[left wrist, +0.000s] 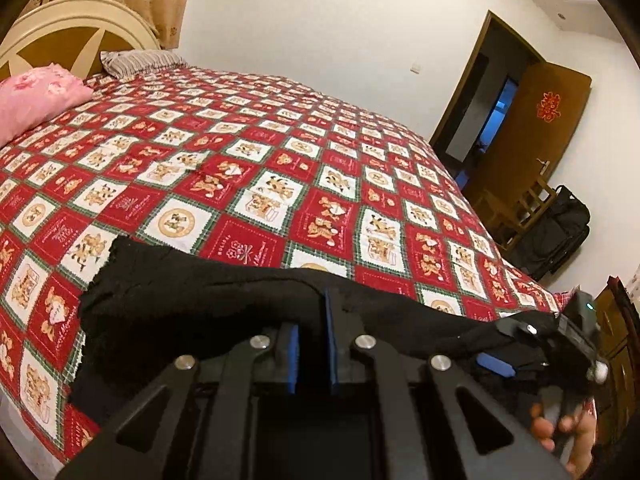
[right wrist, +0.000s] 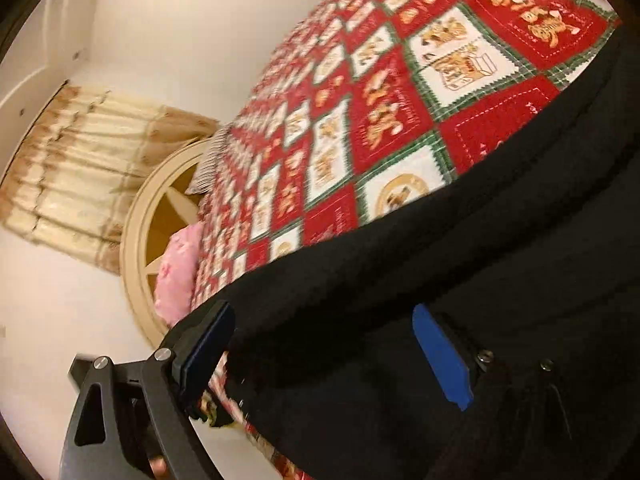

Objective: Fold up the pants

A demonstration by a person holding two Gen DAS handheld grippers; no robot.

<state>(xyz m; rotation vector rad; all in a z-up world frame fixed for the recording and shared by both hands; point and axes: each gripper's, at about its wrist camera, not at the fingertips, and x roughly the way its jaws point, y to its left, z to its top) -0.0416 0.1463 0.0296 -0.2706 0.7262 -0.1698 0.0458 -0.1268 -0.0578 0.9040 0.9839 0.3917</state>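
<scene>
Black pants (left wrist: pixel 192 300) lie along the near edge of a bed with a red, white and green patchwork cover (left wrist: pixel 256 168). My left gripper (left wrist: pixel 314 320) has its blue pads close together, pinching a fold of the pants. The right gripper also shows in the left wrist view (left wrist: pixel 520 344), at the far right on the cloth. In the right wrist view the pants (right wrist: pixel 460 280) fill the lower right. My right gripper (right wrist: pixel 324 352) is wide open, its blue pads (right wrist: pixel 440 356) lying over the black cloth.
A pink pillow (left wrist: pixel 36 96) and a striped pillow (left wrist: pixel 140 62) lie by the cream headboard (left wrist: pixel 76 28). A brown door (left wrist: pixel 532 128), a wooden chair (left wrist: pixel 516 208) and a black bag (left wrist: pixel 560 232) stand at the right. Curtains (right wrist: pixel 80 176) hang behind the headboard.
</scene>
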